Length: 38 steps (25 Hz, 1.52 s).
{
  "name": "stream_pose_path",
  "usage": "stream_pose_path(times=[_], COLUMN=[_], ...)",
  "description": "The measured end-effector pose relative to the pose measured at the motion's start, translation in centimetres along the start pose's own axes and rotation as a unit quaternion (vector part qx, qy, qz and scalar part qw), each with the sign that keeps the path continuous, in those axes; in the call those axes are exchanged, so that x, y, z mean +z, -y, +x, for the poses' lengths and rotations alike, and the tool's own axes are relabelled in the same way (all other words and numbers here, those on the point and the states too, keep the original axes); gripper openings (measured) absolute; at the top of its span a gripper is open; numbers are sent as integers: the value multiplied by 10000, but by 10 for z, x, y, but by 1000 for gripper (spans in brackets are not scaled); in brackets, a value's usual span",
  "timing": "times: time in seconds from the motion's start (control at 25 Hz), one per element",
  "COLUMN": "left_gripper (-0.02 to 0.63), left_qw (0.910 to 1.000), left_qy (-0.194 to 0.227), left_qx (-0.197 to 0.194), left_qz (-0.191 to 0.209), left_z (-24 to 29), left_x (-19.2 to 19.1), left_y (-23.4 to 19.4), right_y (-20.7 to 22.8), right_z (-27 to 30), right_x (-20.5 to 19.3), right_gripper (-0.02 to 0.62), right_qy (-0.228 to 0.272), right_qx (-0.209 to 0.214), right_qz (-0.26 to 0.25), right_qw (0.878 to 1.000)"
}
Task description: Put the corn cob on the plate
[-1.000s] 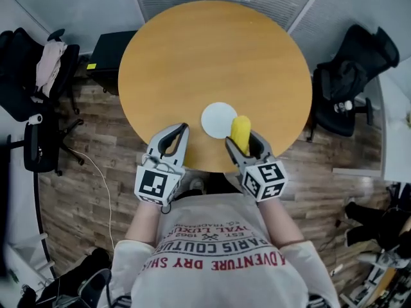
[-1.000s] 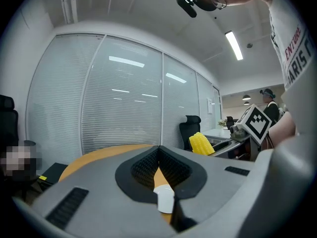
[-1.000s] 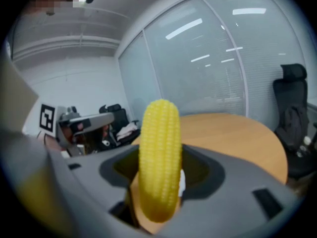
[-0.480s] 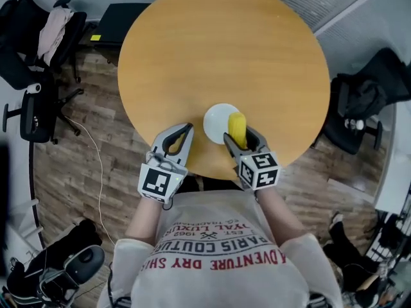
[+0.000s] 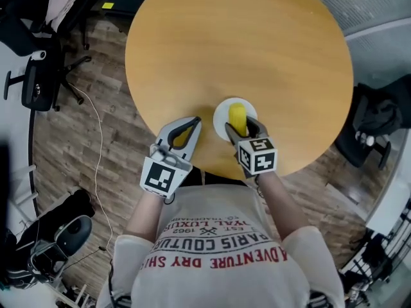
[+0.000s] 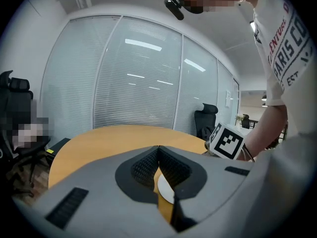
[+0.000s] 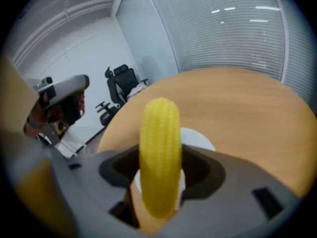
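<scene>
1. R gripper (image 5: 239, 124): jaws clamped on corn cob (image 5: 237, 116), cob poking out fwd between them. L gripper (image 5: 191, 124): jaws closed tip to tip, nothing held, parked near plate at near table edge.
2. Table (image 5: 237, 43): round, wood top.
3. Plate (image 5: 219, 112): small, white, close to near edge, directly under R jaws.
4. Cob: yellow, lying over plate centre in head view; contact w/ plate not readable.
5. Progress, est.: pick + carry look done. Left to do: set down, open R jaws, back off w/o rolling cob.
</scene>
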State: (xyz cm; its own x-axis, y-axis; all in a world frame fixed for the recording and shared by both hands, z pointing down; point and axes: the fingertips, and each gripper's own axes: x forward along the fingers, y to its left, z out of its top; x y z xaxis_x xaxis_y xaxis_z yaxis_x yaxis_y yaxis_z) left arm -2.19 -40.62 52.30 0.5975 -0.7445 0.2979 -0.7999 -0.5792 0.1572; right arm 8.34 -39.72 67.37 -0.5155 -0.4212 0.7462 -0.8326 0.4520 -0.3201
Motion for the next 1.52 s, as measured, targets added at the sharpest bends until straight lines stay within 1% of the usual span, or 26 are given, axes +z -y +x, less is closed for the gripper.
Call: stream_pose_path(times=[0.24, 0.36, 0.6, 0.72, 0.84, 1.04, 1.16, 1.24, 1.44, 1.48, 1.52], left_gripper=[34, 34, 34, 34, 34, 34, 34, 34, 34, 34, 34], left_qw=[9999, 9998, 9996, 9995, 9996, 9999, 10000, 9999, 9995, 9994, 9990], left_qy=[-91, -107, -155, -147, -152, 7, -9, -33, 62, 86, 117], left_qx=[78, 88, 113, 144, 163, 84, -29, -106, -192, -215, -252], left_qz=[-105, -157, -202, -228, -197, -60, -6, 68, 224, 273, 346], left_z=[0, 1, -1, -4, -5, -1, -3, -4, -9, -11, -13], left_x=[-9, -11, -15, -13, -11, 4, 8, 11, 22, 25, 28], left_y=[-8, -7, -11, -16, -21, -20, -17, -15, -13, -12, -11], right_y=[0, 1, 5, 4, 2, 3, 3, -1, -14, -18, -20], right_z=[24, 31, 37, 38, 39, 39, 32, 24, -5, -12, -20], right_x=[-6, -9, -15, -15, -14, -16, -9, 0, 30, 36, 42], right_gripper=[267, 267, 267, 267, 267, 267, 267, 267, 265, 262, 229], right_qy=[-332, -437, -615, -627, -565, -544, -456, -337, 143, 260, 396], right_qx=[-37, -29, -147, -186, -264, -436, -525, -513, -478, -491, -541], right_qz=[-94, -119, -211, -266, -170, -52, -122, -180, -208, -209, -193], right_qw=[9994, 9990, 9978, 9975, 9979, 9976, 9975, 9980, 9985, 9982, 9976])
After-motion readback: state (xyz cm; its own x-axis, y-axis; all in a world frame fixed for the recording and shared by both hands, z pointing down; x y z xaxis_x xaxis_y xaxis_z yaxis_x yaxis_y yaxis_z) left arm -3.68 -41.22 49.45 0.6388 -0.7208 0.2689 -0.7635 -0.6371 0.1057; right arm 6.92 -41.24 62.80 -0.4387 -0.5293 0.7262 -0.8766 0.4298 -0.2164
